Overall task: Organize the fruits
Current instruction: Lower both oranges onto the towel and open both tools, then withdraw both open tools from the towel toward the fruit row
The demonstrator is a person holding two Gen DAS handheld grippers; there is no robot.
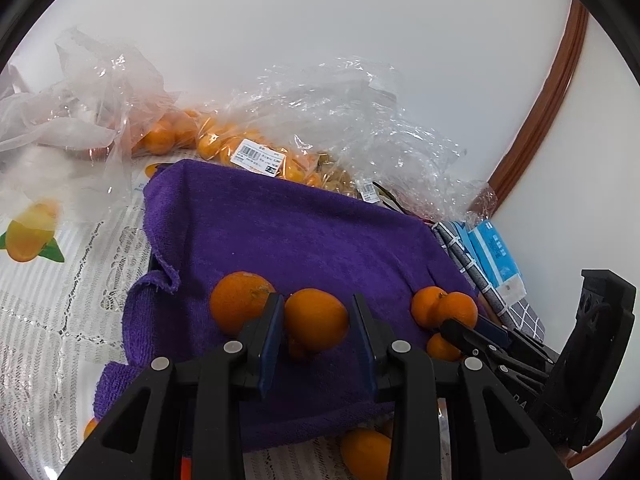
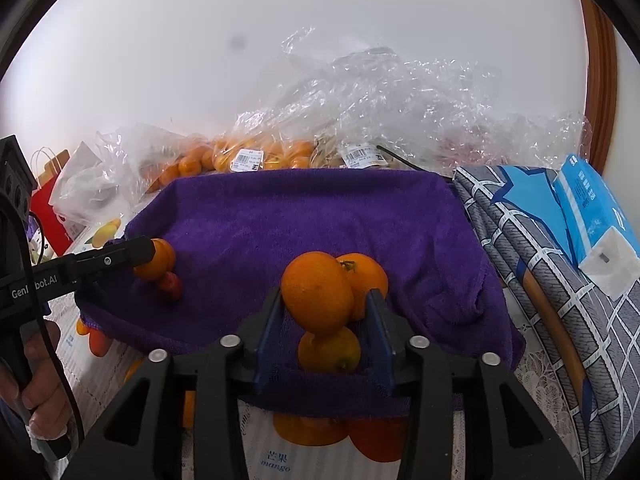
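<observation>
A purple towel (image 1: 304,236) covers a tray; it also shows in the right wrist view (image 2: 312,216). My left gripper (image 1: 316,320) is open around an orange (image 1: 316,318), beside another orange (image 1: 236,300); a small red fruit (image 2: 170,285) lies under it. My right gripper (image 2: 326,308) is open around an orange (image 2: 318,296), with a second (image 2: 366,276) behind and a third (image 2: 328,350) below. In the left wrist view, the right gripper (image 1: 476,330) is by the same oranges (image 1: 444,306).
Clear plastic bags of small oranges (image 1: 224,144) lie behind the towel by the white wall. A blue tissue pack (image 2: 596,216) rests on a grey checked cloth (image 2: 532,264) at right. The lace tablecloth (image 1: 60,312) has printed fruit pictures. A red paper bag (image 2: 50,204) stands far left.
</observation>
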